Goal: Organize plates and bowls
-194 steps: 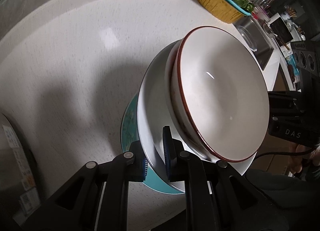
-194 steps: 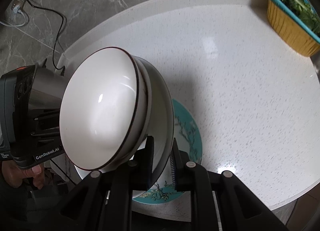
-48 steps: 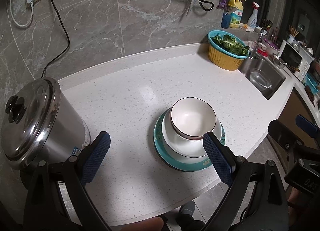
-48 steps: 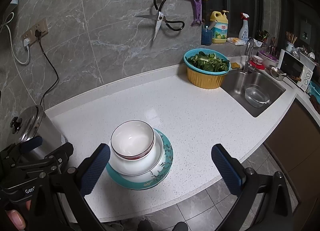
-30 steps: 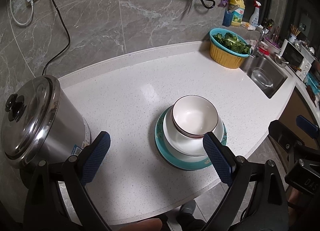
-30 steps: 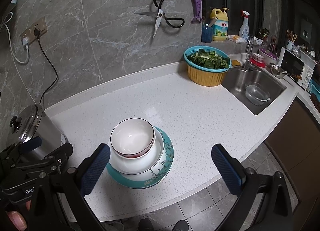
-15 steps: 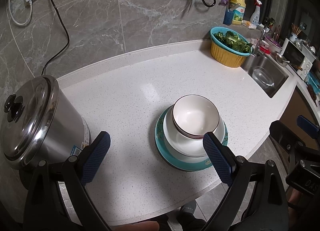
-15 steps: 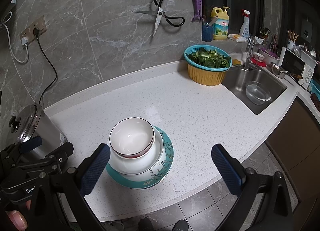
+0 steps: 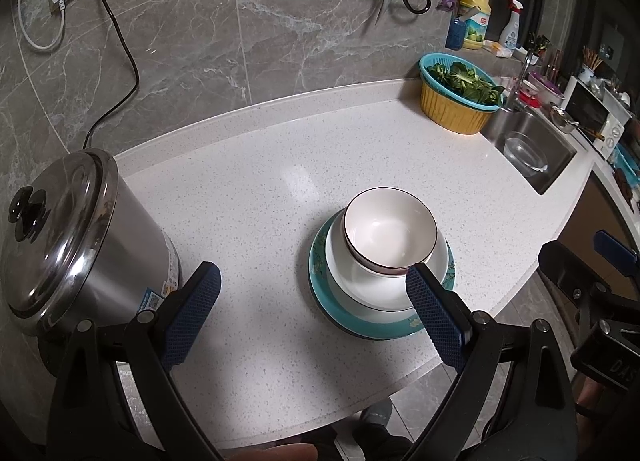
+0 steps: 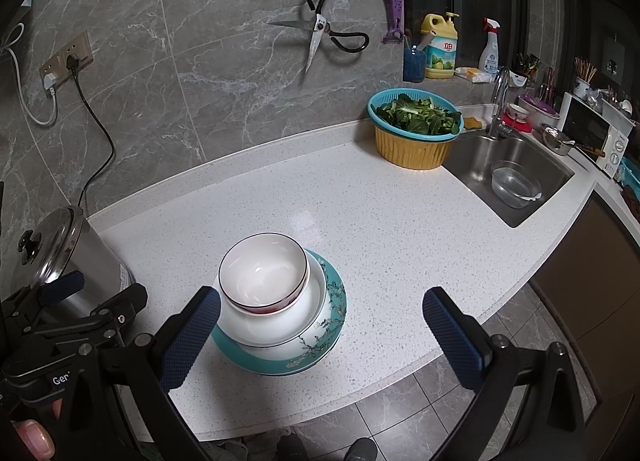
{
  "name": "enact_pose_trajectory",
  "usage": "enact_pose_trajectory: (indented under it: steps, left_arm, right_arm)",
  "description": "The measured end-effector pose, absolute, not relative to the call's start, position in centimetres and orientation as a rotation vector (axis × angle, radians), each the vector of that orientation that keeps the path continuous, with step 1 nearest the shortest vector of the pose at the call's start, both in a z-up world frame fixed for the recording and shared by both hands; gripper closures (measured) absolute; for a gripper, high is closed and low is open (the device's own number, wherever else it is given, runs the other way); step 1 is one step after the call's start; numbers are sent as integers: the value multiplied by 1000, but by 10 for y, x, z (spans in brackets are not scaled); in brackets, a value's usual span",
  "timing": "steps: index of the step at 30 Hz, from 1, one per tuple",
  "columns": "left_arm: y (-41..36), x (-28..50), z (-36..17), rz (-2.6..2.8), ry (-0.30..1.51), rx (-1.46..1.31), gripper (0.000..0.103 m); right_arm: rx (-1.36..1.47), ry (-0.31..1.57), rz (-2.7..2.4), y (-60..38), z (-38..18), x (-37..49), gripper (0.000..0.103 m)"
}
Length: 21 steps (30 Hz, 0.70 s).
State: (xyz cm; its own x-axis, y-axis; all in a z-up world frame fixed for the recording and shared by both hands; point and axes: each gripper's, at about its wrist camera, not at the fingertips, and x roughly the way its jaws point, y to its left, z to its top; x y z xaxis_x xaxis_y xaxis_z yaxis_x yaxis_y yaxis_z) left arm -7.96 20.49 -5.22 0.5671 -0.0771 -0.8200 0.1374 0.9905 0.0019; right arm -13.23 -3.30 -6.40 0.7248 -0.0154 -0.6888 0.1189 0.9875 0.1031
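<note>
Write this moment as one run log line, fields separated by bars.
left gripper: open, empty | right gripper: open, empty | bowl on white dish on teal plate | counter

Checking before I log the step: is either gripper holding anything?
Nothing. Left gripper and right gripper are open, clear of the stacked bowl.

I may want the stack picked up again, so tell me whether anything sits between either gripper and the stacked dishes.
Nothing visible does. The left gripper and right gripper are both open, pulled back from the red-rimmed bowl, white bowl and teal plate. Only bare countertop lies between; the steel pot stands off to the left.
</note>
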Motion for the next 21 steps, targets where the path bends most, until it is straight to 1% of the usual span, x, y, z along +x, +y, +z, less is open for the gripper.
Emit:
enact_pose_trajectory:
  steps: [21]
  left_arm:
    - [207,-80,-53,-137,962,72,9]
  right_arm:
    - [143,757,-74,-34,-64,-133,0]
